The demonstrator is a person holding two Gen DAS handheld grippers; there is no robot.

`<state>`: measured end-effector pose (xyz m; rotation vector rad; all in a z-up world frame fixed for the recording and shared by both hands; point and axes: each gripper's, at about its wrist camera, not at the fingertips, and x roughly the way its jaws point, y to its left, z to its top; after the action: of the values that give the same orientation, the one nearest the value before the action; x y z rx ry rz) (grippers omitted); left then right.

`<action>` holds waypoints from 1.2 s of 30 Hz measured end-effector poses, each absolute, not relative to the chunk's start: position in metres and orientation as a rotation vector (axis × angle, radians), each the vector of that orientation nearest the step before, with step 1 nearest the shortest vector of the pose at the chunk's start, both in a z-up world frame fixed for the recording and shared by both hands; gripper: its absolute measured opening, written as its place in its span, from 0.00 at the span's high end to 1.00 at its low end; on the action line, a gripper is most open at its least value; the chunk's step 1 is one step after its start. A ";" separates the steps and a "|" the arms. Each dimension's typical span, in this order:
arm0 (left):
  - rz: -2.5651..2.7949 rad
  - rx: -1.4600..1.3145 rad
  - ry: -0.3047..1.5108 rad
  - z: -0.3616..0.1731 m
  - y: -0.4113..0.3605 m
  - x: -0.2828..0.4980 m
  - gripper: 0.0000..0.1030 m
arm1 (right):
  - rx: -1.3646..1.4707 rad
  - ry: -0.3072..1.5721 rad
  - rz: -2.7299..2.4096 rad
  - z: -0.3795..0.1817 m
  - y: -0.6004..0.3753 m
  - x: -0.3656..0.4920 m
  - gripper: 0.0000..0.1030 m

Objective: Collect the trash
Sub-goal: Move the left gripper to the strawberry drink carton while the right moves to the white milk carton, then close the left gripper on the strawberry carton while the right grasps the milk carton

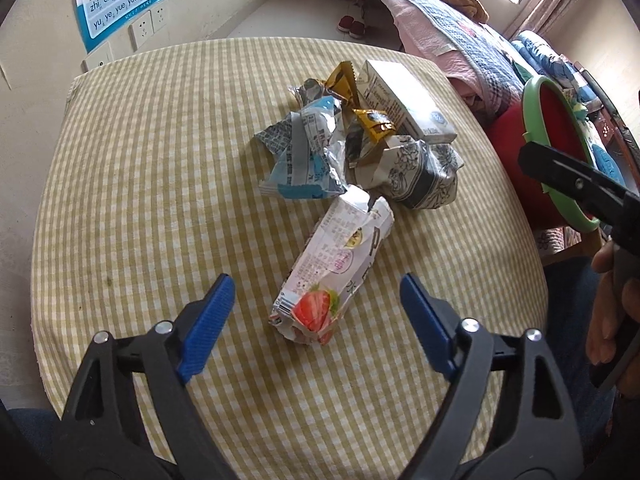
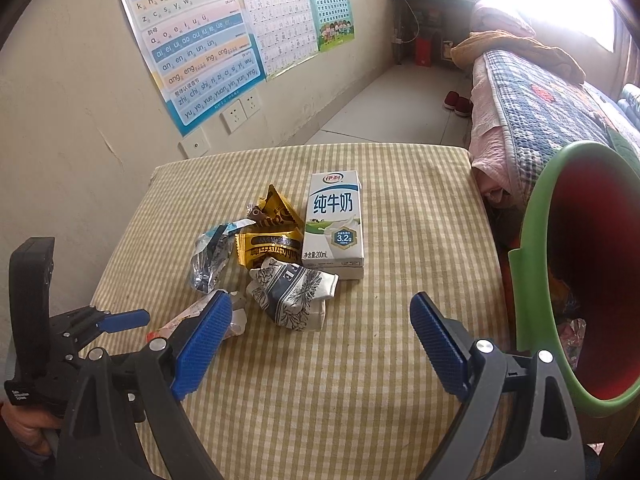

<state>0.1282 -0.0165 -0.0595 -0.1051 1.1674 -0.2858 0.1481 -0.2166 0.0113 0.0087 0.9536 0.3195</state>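
Left hand-held gripper (image 1: 316,308): jaws wide, holding nothing, poised either side of the strawberry wrapper (image 1: 332,272) without touching it.
Right hand-held gripper (image 2: 320,340): jaws wide, empty, above bare checked cloth near the floral carton (image 2: 292,296).
Trash location: all on the surface (image 1: 140,200), heaped mid-cloth; blue-white wrapper (image 1: 304,152), gold wrappers (image 1: 372,120), milk carton (image 2: 334,220) lying flat at the far side.
Bin (image 2: 580,272): green rim, red inside, just beside the surface's right edge (some litter already inside).
Risk: crumpled film may slip or spring from the pads if pinched at its torn end; neighbouring wrappers could be dragged along.
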 end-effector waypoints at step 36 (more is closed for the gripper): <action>-0.294 -0.171 1.128 -0.066 0.009 0.127 0.72 | 0.009 1.067 0.265 -0.043 -0.204 0.228 0.49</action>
<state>0.1274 0.0086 -0.0662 -0.1711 1.1283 -0.2943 0.2278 -0.2038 -0.0427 0.0092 1.0666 0.2655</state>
